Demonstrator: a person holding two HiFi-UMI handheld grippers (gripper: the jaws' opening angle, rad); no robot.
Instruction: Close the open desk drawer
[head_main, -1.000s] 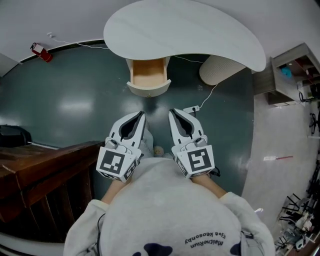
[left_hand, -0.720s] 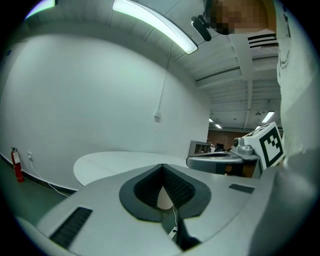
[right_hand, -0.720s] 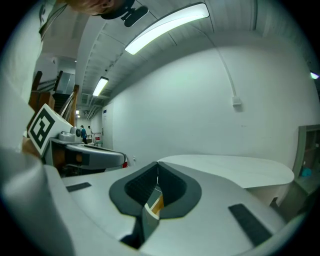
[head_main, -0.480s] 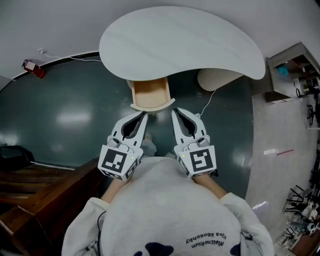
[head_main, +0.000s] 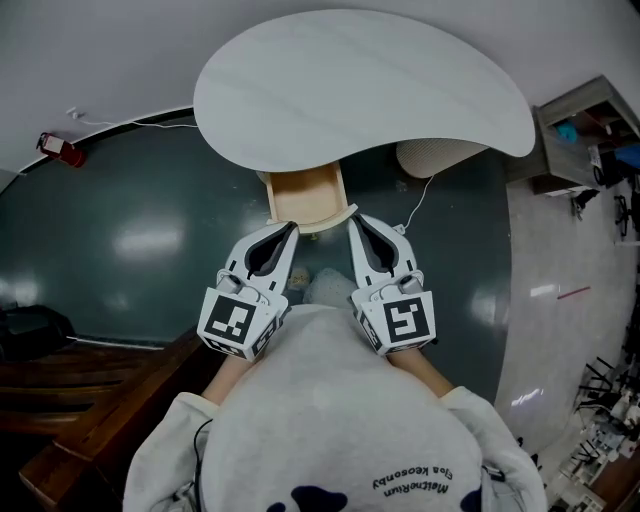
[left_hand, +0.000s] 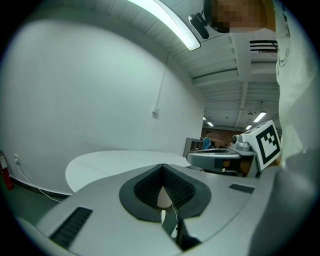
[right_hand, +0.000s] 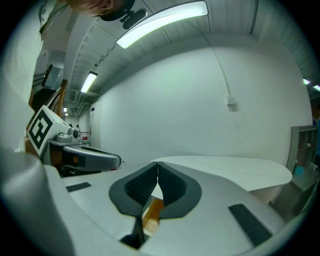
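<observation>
The open drawer (head_main: 303, 197) juts from under the worktop (head_main: 360, 90) at twelve o'clock from us, its travel running six-to-twelve, and our left gripper (head_main: 287, 230) and right gripper (head_main: 354, 221), jaws closed and empty, sit equally near its curved front.

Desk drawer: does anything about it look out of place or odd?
The drawer sticks out from under the white desk top, partly open. The left tongs and right tongs, both shut, point at its curved front.
</observation>
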